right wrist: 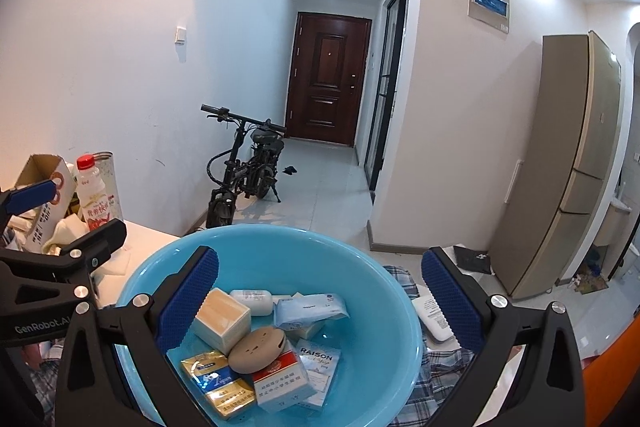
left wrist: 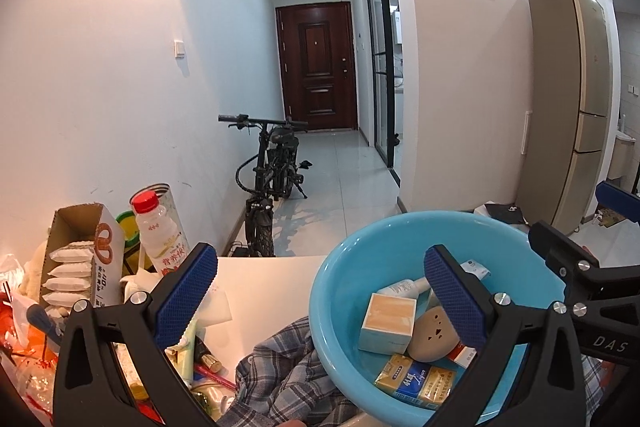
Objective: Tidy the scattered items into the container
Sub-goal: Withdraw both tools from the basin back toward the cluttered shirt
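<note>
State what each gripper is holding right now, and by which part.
Nothing is held. The left gripper and the right gripper both stand open and empty above the blue basin.

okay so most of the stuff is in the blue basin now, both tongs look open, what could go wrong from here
1. The blue basin seems to rest on the rumpled plaid cloth near the table's edge; a nudge might tip it.
2. The left tongs hang close to the red-capped bottle and open snack box; a swing could topple them.
3. The right tongs straddle the rim and may catch it.
</note>
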Tool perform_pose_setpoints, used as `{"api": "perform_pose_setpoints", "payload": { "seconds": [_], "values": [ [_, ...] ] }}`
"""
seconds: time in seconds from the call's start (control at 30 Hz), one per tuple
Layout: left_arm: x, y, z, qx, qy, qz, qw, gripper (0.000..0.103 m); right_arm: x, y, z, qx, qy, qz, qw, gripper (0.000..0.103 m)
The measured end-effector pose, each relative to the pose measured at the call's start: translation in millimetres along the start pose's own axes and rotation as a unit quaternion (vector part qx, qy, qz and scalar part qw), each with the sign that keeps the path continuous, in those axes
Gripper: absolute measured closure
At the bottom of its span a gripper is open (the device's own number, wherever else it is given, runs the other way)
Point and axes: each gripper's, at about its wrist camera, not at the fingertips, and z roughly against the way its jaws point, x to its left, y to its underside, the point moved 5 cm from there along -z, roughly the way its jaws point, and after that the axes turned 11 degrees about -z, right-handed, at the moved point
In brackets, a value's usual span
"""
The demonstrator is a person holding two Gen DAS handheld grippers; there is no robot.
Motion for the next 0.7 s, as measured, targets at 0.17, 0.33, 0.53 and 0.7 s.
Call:
{"api": "perform_pose_setpoints", "payload": {
  "seconds": [0.17,0.33,0.53,0.7],
  "values": [
    [2.1,-4.0,7.7,0.001,-0.002,0.003,1.0000,0.000,1.2,-3.5,8.8,-0.002,-0.008,-0.004,1.000,0.000],
    [3.0,-15.2,38.7,-0.021,-0.025,-0.007,0.9994,0.000,-0.5,-12.1,29.5,0.003,-0.030,-0.016,0.999,0.000],
    [-0.8,-10.3,61.7,-0.024,-0.006,-0.022,0.9994,0.000,-3.8,-24.4,58.0,-0.007,-0.045,-0.010,0.999,0.000],
    [-25.2,16.2,70.0,0.003,0.052,-0.044,0.9976,0.000,-11.5,-31.6,71.0,-0.019,-0.046,-0.013,0.999,0.000]
  ]
}}
